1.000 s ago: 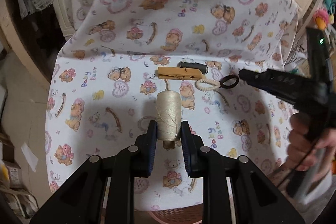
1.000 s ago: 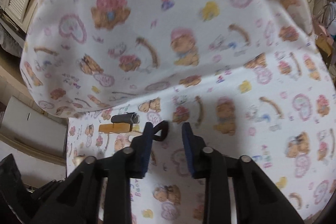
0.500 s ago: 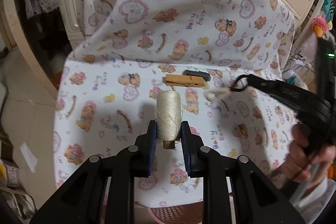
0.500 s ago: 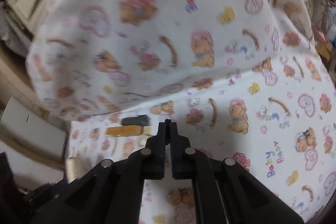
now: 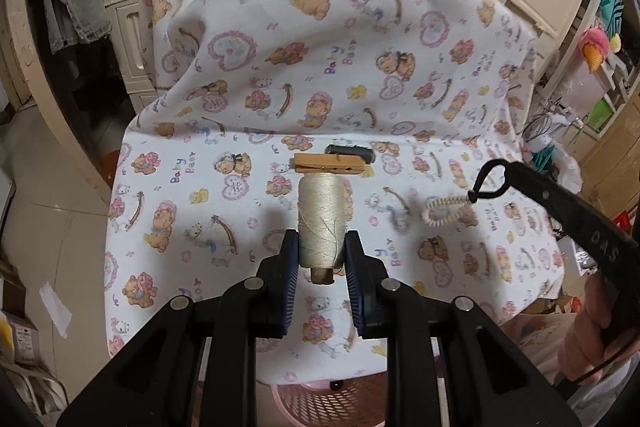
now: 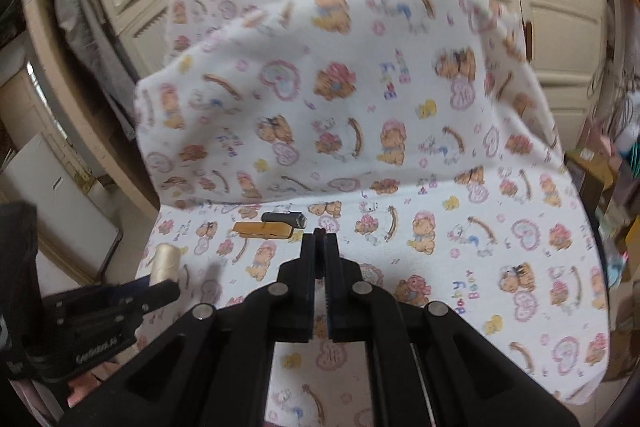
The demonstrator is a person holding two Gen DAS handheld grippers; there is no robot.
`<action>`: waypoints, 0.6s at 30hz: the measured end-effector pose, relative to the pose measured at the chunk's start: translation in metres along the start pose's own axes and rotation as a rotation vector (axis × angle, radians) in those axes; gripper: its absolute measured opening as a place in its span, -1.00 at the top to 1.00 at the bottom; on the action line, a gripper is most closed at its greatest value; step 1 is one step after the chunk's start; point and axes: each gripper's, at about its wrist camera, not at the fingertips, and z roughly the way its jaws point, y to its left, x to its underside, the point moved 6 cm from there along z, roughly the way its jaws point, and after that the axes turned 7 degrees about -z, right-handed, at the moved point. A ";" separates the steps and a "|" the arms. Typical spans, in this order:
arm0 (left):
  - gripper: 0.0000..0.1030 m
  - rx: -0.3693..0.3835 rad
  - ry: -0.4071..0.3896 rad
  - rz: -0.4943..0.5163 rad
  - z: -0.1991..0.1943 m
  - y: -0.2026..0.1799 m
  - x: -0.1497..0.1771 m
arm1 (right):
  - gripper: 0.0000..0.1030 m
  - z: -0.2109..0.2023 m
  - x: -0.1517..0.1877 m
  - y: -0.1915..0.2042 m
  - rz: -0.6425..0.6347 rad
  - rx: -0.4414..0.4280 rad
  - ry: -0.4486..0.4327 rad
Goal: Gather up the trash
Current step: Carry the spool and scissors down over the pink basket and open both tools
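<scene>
A cream thread spool (image 5: pixel 322 215) stands upright between the pads of my left gripper (image 5: pixel 322 247), which is shut on it above the teddy-bear cloth (image 5: pixel 224 211). My right gripper (image 5: pixel 506 169) comes in from the right, shut on the black loop of a hair tie (image 5: pixel 442 211); its cream coiled ring dangles clear of the cloth. In the right wrist view my right gripper (image 6: pixel 319 237) has its jaws together, and the hair tie is hidden there. A wooden clothespin (image 5: pixel 330 163) and a dark cylinder (image 5: pixel 350 151) lie on the cloth behind the spool.
A pink mesh basket (image 5: pixel 332 403) sits below the cloth's near edge. The cloth rises into a draped hump (image 5: pixel 320 39) behind the objects. Cream cabinet doors (image 6: pixel 560 7) stand at the back, and shelves with clutter (image 5: pixel 600 67) on the right.
My right gripper closed on the hair tie's black loop and lifted it off the cloth, up and to the right. My left gripper rose slightly with the spool.
</scene>
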 end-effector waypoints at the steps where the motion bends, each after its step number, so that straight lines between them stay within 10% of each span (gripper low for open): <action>1: 0.59 0.016 -0.002 -0.004 -0.005 -0.001 0.001 | 0.93 -0.005 0.001 0.002 -0.008 -0.003 -0.006; 18: 0.59 0.037 0.013 -0.033 -0.042 0.006 0.072 | 0.93 -0.077 0.045 0.031 -0.028 -0.047 -0.058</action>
